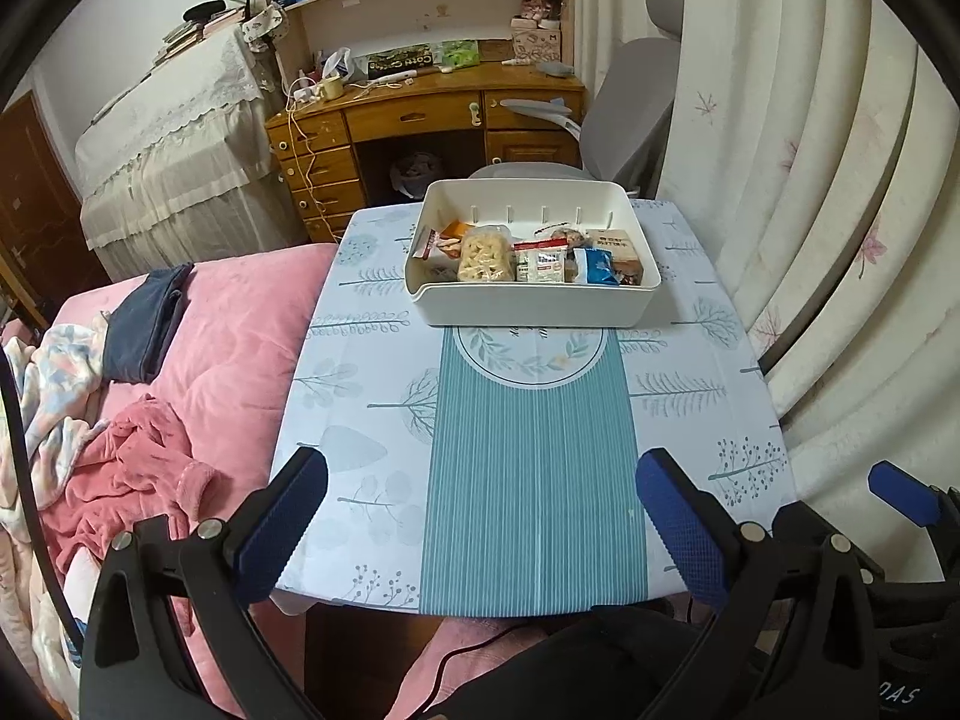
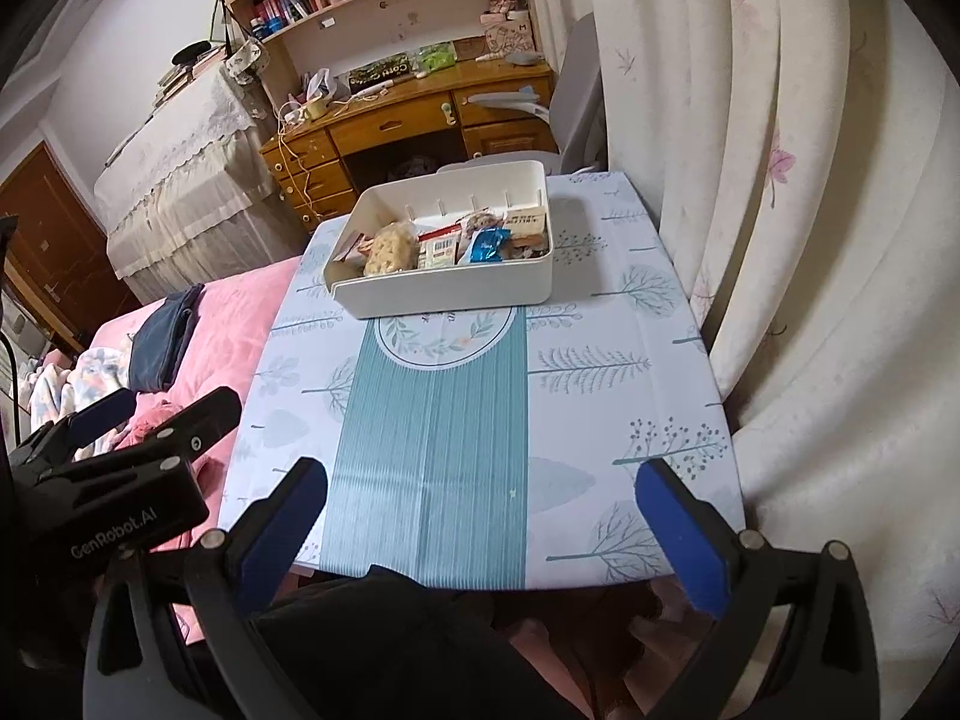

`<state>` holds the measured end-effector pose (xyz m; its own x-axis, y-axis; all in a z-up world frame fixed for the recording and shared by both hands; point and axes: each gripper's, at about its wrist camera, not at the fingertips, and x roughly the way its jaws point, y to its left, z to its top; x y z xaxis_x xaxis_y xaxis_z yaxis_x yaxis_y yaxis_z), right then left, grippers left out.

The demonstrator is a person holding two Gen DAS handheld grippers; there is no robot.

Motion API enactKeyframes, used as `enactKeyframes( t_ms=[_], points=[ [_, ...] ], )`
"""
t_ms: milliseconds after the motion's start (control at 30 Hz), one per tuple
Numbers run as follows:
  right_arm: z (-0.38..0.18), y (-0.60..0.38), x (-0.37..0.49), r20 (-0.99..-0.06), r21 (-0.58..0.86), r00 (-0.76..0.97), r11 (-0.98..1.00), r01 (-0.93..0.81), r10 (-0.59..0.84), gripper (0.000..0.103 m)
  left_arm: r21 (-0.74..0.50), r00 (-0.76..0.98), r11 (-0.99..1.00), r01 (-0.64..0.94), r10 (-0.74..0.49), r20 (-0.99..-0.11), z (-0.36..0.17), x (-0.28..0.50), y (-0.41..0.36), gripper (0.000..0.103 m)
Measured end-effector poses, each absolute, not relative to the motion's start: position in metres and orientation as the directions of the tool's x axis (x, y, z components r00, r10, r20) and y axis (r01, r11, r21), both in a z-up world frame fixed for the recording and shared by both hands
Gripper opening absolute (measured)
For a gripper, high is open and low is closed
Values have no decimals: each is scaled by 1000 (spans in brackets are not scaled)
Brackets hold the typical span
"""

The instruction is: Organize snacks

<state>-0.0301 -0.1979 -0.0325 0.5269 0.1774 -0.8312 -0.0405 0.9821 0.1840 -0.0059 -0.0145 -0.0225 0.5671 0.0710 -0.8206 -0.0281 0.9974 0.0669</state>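
Left wrist view, bin: I see a white rectangular plastic bin (image 1: 534,300) near the table's far edge.
Contents: a clear bag of pale puffed snacks (image 1: 486,255), a red-and-white packet (image 1: 540,261) and a blue foil packet (image 1: 595,267) lie along its near wall.
Room: tree-print tablecloth (image 1: 360,396) is bare from bin to near edge.
Tools: my left gripper (image 1: 480,516) and right gripper (image 2: 480,516) gape wide, holding nothing.

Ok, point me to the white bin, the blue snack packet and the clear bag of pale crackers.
white bin (image 1: 528,305), left wrist view, on its near outer wall.
blue snack packet (image 1: 599,267), left wrist view, middle of the wrapper.
clear bag of pale crackers (image 2: 391,252), right wrist view, centre of the bag.
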Motion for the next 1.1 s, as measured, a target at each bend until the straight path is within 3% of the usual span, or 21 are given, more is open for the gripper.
enactKeyframes(
  t_ms=[1100],
  points=[
    [-41,-207,-24,-841,208,507,978,-22,190,103,73,566,997,-15,69,-821,-26,8,-27,102]
  ],
)
